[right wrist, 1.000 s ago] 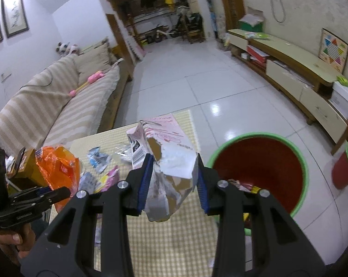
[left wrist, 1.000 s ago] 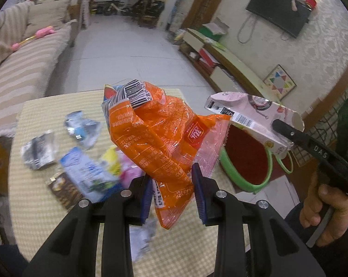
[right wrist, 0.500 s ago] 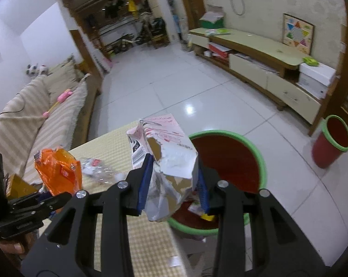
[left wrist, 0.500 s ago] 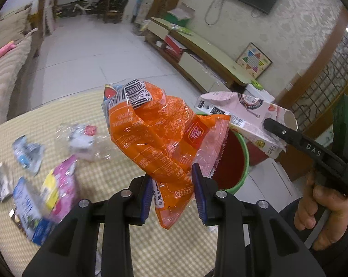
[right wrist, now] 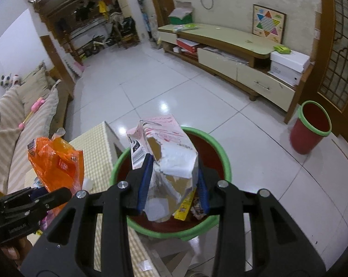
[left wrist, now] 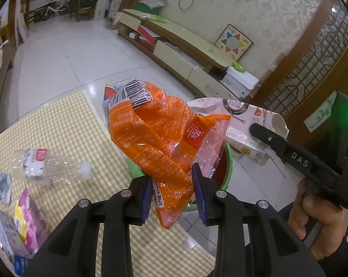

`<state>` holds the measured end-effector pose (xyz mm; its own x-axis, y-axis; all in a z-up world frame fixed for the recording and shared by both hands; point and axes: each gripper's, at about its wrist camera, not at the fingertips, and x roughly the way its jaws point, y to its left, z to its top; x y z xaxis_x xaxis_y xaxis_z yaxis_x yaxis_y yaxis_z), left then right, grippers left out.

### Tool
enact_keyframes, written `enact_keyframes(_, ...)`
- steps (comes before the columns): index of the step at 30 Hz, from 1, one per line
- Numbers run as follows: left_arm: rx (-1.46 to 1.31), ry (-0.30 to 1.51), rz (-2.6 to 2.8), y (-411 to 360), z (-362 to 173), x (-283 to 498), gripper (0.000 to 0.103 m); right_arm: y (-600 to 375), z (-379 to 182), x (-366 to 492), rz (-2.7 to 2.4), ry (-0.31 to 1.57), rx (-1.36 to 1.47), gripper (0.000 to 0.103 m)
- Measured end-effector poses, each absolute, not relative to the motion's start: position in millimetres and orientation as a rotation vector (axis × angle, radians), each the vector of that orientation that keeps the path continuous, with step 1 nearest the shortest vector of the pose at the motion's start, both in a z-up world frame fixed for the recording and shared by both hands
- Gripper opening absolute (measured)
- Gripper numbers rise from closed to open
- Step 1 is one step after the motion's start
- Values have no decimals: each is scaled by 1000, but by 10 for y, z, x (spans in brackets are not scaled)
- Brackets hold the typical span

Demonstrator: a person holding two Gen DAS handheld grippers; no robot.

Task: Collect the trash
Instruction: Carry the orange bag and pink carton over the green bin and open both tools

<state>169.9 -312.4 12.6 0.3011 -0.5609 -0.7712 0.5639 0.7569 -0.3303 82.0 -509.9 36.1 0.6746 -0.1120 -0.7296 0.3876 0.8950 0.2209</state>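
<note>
My left gripper (left wrist: 172, 196) is shut on an orange snack bag (left wrist: 157, 136) and holds it up at the table's right edge. My right gripper (right wrist: 172, 189) is shut on a torn pink and white carton (right wrist: 171, 152), right above the red bin with a green rim (right wrist: 217, 147). The bin holds some wrappers. In the left wrist view the carton (left wrist: 245, 133) and the right gripper (left wrist: 296, 159) are at the right, with the bin's rim (left wrist: 228, 161) below the bag. In the right wrist view the orange bag (right wrist: 58, 161) is at the left.
A yellow checked table (left wrist: 65, 124) carries an empty clear bottle (left wrist: 51, 166) and several wrappers (left wrist: 26, 219) at the left. A second small red bin (right wrist: 310, 127) stands by the TV cabinet (right wrist: 231, 55). A striped sofa (right wrist: 14, 120) is far left.
Both grippers have swung right with their loads, from over the table to the bin. The carton now hangs over the bin's mouth; the orange bag is at the table's edge.
</note>
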Motion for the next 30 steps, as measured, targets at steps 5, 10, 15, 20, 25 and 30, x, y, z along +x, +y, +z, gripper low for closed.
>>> enact_keyframes(5,57,1036,-793,-3345,39,1711,29,-5205,297,802,-326,793,403,35)
enact_keyframes(10,90,1057,-826,-3516,-44,1700,30,-5231,255,828,-332,805,413,35)
enact_keyframes(15,100,1073,-842,-3578,-104,1714,30,-5228,273,833,-338,801,420,35)
enact_keyframes(20,99,1088,-842,-3628,-127,1753,30,-5227,277,836,-338,804,422,35)
enact_keyframes(25,119,1100,-848,-3705,-175,1751,30,-5233,281,835,-340,801,421,35)
enact_keyframes(30,138,1105,-836,-3733,-197,1788,58,-5205,237,872,-335,820,424,38)
